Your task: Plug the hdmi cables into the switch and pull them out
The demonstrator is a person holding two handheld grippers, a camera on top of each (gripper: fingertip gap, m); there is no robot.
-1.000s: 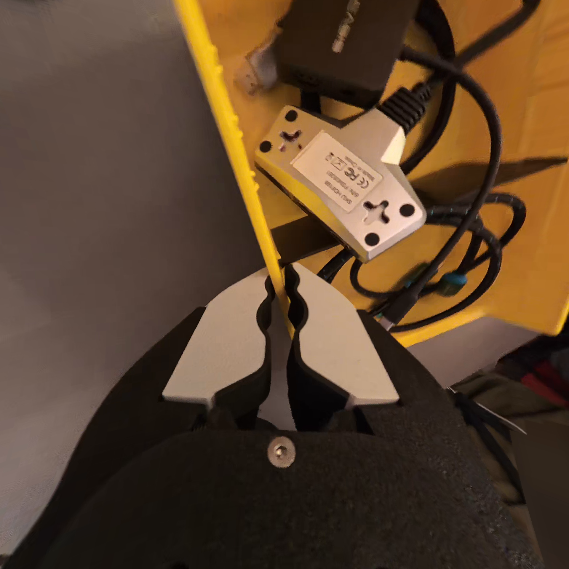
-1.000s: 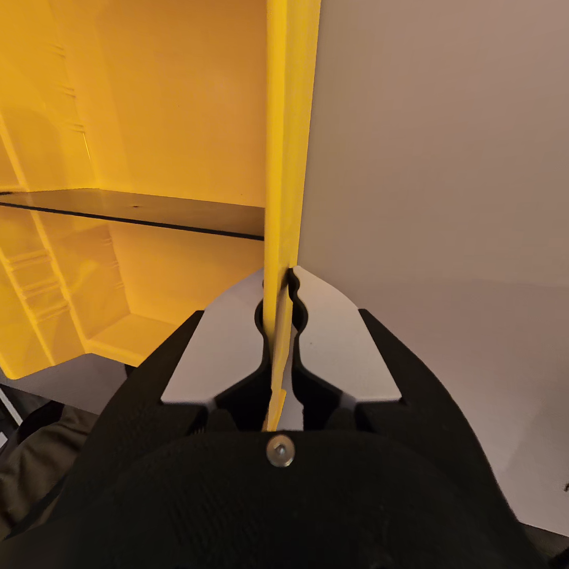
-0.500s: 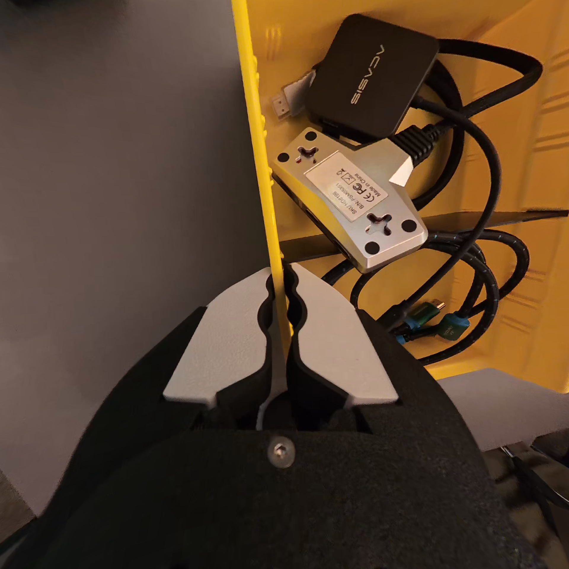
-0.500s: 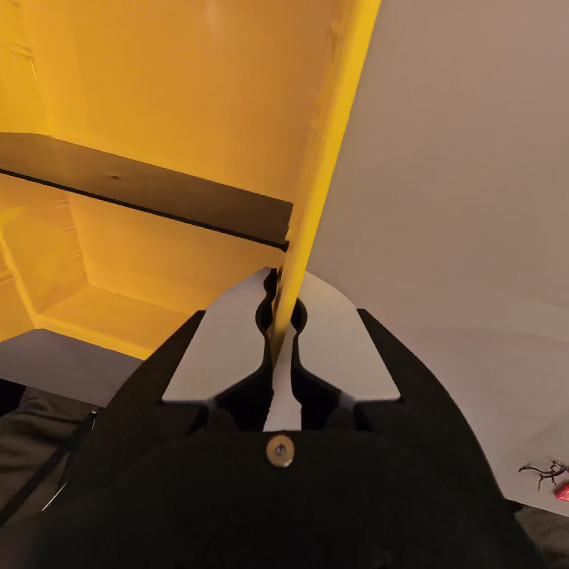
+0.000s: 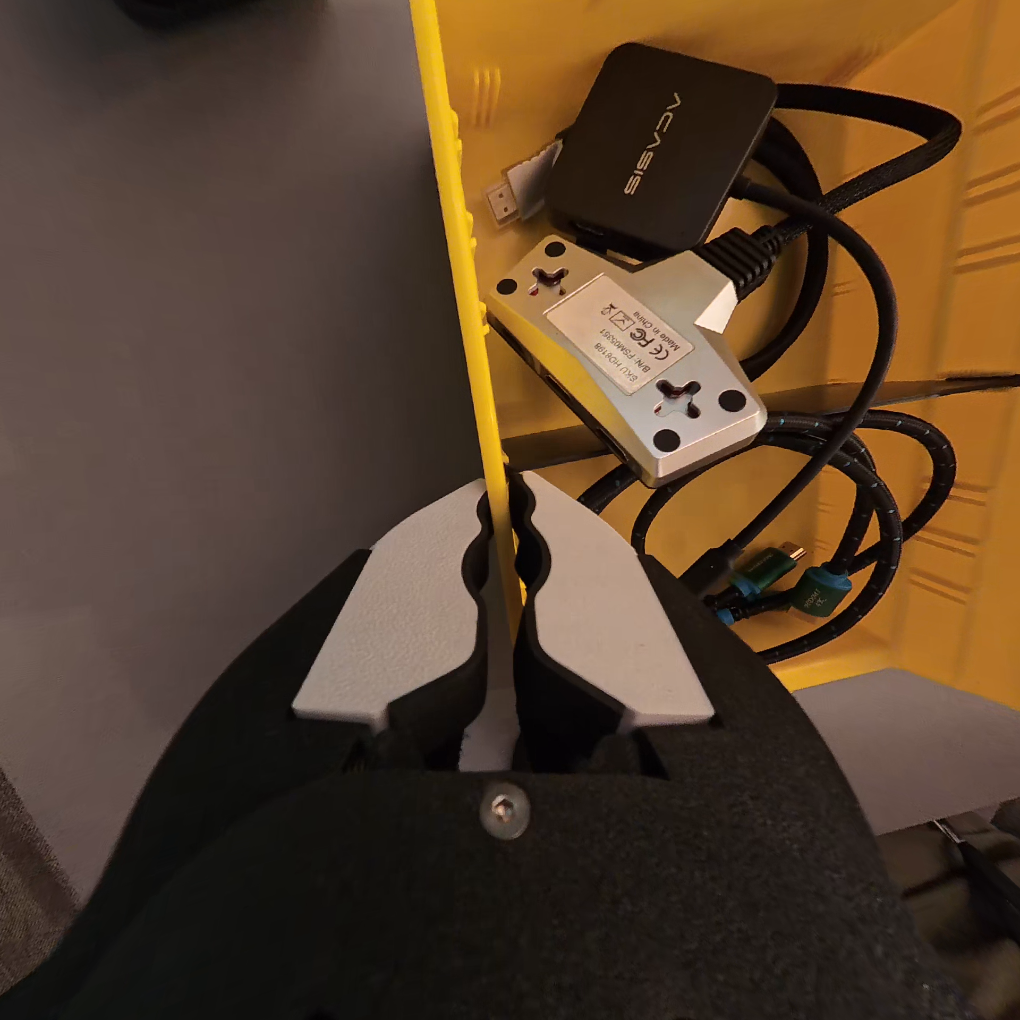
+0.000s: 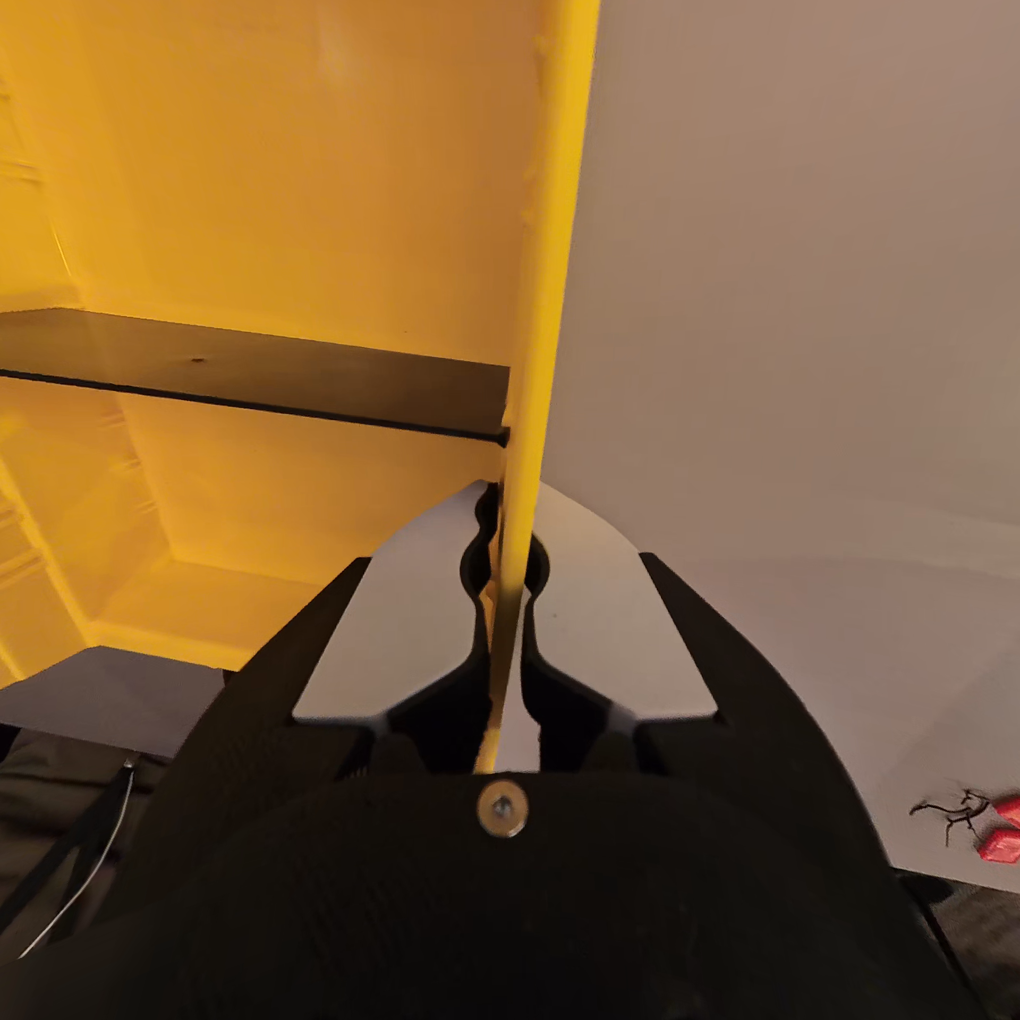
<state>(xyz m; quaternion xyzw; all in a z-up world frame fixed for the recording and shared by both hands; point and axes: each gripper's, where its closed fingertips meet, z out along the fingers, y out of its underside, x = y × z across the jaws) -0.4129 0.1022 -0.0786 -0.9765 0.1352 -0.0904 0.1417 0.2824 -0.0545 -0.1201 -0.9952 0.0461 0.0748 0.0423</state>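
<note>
Now both tools clamp a yellow bin's wall — left tool [image 5: 505,530], right tool [image 6: 510,530]. Only the left view shows the silver switch [image 5: 623,359] and loose hdmi cables [image 5: 861,530] inside the yellow bin [image 5: 552,66].

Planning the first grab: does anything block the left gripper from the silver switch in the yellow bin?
Yes. The left gripper is shut on the yellow bin wall, so it must release first. The silver switch lies face down beside that wall, with a black box overlapping its far end.
</note>
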